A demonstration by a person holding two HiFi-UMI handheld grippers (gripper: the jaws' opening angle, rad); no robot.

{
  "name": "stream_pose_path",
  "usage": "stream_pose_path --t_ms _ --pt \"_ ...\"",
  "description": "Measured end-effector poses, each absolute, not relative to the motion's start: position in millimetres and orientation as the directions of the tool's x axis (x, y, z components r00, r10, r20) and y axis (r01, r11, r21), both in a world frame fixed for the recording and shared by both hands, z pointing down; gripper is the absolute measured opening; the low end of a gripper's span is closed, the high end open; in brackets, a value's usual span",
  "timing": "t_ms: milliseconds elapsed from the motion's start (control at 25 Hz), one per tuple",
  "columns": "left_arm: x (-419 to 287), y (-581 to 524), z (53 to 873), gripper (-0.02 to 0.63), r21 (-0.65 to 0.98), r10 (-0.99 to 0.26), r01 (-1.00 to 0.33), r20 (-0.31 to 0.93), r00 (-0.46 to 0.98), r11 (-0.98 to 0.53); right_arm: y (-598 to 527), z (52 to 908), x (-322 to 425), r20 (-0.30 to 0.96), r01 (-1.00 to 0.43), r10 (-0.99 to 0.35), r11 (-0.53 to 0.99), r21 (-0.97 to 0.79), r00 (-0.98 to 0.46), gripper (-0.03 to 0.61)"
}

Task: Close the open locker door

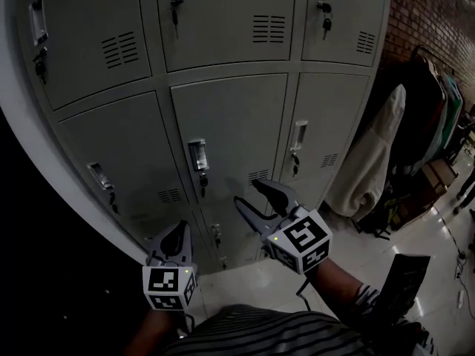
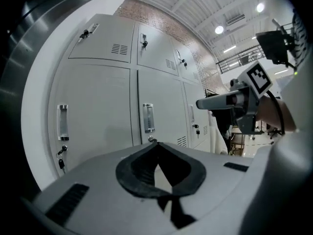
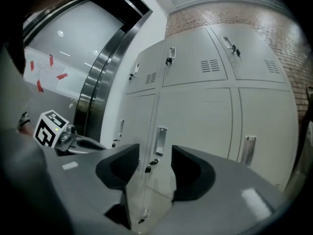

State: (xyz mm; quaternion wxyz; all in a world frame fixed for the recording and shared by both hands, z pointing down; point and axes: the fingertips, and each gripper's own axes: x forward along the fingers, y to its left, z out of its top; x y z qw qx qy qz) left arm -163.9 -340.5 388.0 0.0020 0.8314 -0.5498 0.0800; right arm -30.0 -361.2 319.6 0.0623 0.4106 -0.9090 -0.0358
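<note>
In front of the grey locker bank (image 1: 223,21) I hold both tools up, and neither touches metal. The right tool (image 3: 155,148) is released: its jaws are wide apart with only air between them. Through that gap I look at the handle (image 1: 197,156) of the middle-row centre locker door (image 1: 230,124), which is near but clearly apart from the tips. The left tool (image 2: 156,148) is clenched tip to tip on nothing. It sits lower and to the left, aimed at the same bank.

Every door I can see lies flush with its frame, with no gap and no edge sticking out. That includes the centre one the right tool faces. A key hangs under its handle.

Step, as I judge it: the push looks done and the door is shut, with the right tool let go just off the panel. If another door is open, it's out of frame and I can't tell.

Next move: probably back the right tool away, keeping the open jaws clear of the handle and the key. If the latch is in doubt, press flat on the panel beside the handle, with no grip needed. The left tool has no job here.
</note>
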Motion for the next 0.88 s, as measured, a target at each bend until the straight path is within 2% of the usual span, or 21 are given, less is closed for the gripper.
stream_pose_path --t_ms 200,480,600,880 --pt "-127.3 -287.9 379.1 0.005 -0.073 -0.923 -0.922 0.097 0.373 -0.381 -288.1 324.0 10.6 0.069 -0.742 -0.749 0.663 0.098 -0.659 0.179" --pt "-78.9 -184.2 395.5 0.005 -0.017 -0.932 -0.939 0.129 0.338 -0.343 -186.0 356.0 66.9 0.101 -0.744 -0.741 0.668 0.012 -0.664 0.081" --pt "-67.0 -143.4 399.6 0.005 -0.018 -0.942 -0.950 0.138 0.307 -0.313 -149.0 362.7 82.4 0.102 -0.740 -0.735 0.673 -0.015 -0.670 0.006" --pt "-73.6 -90.9 403.4 0.005 -0.001 -0.952 -0.965 0.167 0.257 -0.261 -104.8 364.7 86.7 0.105 -0.743 -0.736 0.666 -0.067 -0.669 0.002"
